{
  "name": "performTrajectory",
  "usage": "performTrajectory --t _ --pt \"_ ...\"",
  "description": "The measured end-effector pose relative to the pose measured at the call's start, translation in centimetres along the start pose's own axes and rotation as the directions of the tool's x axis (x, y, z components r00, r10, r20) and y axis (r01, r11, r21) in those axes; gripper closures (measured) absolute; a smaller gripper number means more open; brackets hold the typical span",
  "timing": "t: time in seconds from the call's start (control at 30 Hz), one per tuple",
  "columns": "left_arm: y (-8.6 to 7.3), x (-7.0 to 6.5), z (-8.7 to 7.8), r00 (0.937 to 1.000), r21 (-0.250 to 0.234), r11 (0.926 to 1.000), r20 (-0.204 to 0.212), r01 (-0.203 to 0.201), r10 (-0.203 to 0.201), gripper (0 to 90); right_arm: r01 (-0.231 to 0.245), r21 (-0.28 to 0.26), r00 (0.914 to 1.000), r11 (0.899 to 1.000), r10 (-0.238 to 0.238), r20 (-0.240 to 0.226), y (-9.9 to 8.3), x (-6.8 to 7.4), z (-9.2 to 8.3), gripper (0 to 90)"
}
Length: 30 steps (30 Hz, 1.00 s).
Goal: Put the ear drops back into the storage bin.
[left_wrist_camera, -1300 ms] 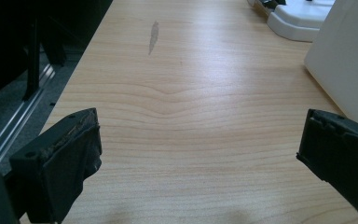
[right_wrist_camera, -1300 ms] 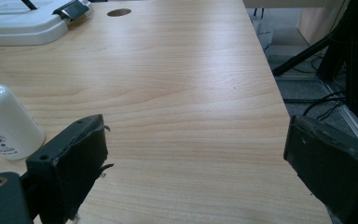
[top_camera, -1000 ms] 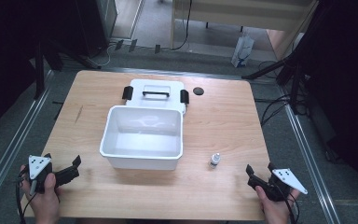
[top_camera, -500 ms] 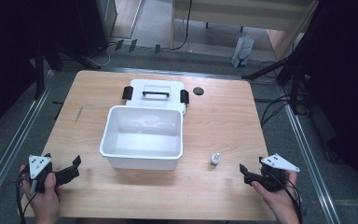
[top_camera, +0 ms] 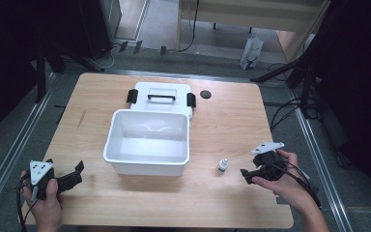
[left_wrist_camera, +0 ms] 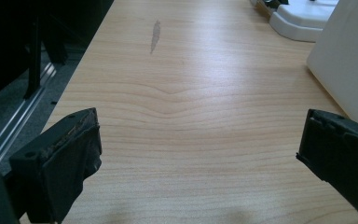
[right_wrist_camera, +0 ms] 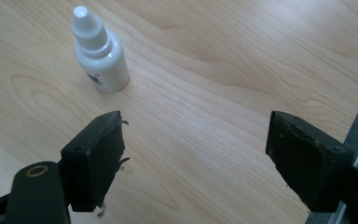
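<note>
A light wooden table (top_camera: 222,121) carries a white plastic bin (top_camera: 147,141) near its middle, open at the top and showing nothing inside. Behind the bin, toward the far edge, lies its white lid (top_camera: 162,96), flat, with a black handle and a black clip at each end; the lid touches or just overlaps the bin's far rim. A small black disc (top_camera: 205,94) sits just beside the lid's right end.

A small white dropper bottle (top_camera: 222,166) stands upright off the bin's near right corner, close to it but apart. In the right gripper view the same bottle (right_wrist_camera: 99,50) stands ahead and to the left of the jaws, cap up, with bare wood between it and the nearer jaw.

The right gripper (top_camera: 249,174) is held low near the table's near right corner, pointing toward the bottle; its jaws stand wide apart and grip nothing. The left gripper (top_camera: 77,172) is near the near left corner, pointing toward the bin; its jaws are likewise spread wide with only tabletop between them, and the bin's white wall (left_wrist_camera: 347,60) shows at the right of the left gripper view
</note>
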<state>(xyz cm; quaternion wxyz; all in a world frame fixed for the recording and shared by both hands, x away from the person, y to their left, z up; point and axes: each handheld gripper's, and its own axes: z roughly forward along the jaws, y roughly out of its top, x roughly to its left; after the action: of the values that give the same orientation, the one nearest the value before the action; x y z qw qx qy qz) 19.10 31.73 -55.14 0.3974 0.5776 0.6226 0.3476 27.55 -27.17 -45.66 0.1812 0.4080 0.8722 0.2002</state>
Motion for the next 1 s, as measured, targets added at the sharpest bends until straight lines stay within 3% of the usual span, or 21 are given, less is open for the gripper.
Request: performTrajectory --t 0.07,0.17,0.23,0.33,0.43,0.53,0.67,0.73,0.77,0.9,1.0 --pt "0.0 0.0 0.0 1.0 0.0 1.0 0.001 0.002 -0.002 0.1 0.055 0.068 0.9985 0.996 -0.054 -0.011 1.4 0.2 0.1 20.0" --pt "0.0 0.0 0.0 1.0 0.0 1.0 0.001 0.002 -0.002 0.1 0.101 0.103 0.9946 0.99 -0.099 -0.031 2.5 0.3 0.1 21.0" --pt "0.0 0.0 0.0 1.0 0.003 1.0 0.001 0.003 -0.003 0.1 0.162 0.145 0.9866 0.976 -0.158 -0.042 3.4 0.6 0.1 21.3" --pt "0.0 0.1 0.1 1.0 0.003 1.0 0.001 0.004 -0.004 0.1 0.262 0.2 0.9652 0.944 -0.255 -0.059 4.6 0.9 -0.1 22.8" --pt "0.0 0.1 0.0 1.0 0.006 1.0 0.004 0.008 -0.008 0.1 0.332 0.209 0.9412 0.92 -0.309 -0.137 5.7 1.0 -0.2 32.8" --pt "0.0 0.1 0.0 0.9999 0.008 0.9999 0.007 0.009 -0.009 0.1 0.397 0.239 0.9135 0.886 -0.356 -0.197 6.7 1.1 -0.3 39.4" --pt "0.1 0.1 0.1 0.9999 0.007 0.9999 0.005 0.009 -0.009 0.1 0.437 0.277 0.8943 0.856 -0.381 -0.234 8.1 1.6 -0.2 47.5" --pt "0.1 0.1 0.1 0.9999 0.006 0.9999 0.007 0.011 -0.011 0.1 0.445 0.294 0.8899 0.846 -0.382 -0.249 8.7 1.8 -0.1 50.2" --pt "0.1 0.1 0.1 0.9999 0.006 0.9999 0.008 0.011 -0.011 0.1 0.441 0.31 0.8925 0.843 -0.374 -0.252 9.1 2.0 0.0 51.1" --pt "0.1 0.2 0.1 0.9999 0.007 0.9999 0.008 0.012 -0.012 0.1 0.443 0.327 0.8922 0.835 -0.376 -0.251 9.9 2.6 0.6 52.7" --pt "0.1 0.2 0.1 0.9999 0.008 0.9999 0.008 0.012 -0.012 0.1 0.445 0.338 0.8888 0.83 -0.362 -0.281 10.4 3.2 1.2 56.9"
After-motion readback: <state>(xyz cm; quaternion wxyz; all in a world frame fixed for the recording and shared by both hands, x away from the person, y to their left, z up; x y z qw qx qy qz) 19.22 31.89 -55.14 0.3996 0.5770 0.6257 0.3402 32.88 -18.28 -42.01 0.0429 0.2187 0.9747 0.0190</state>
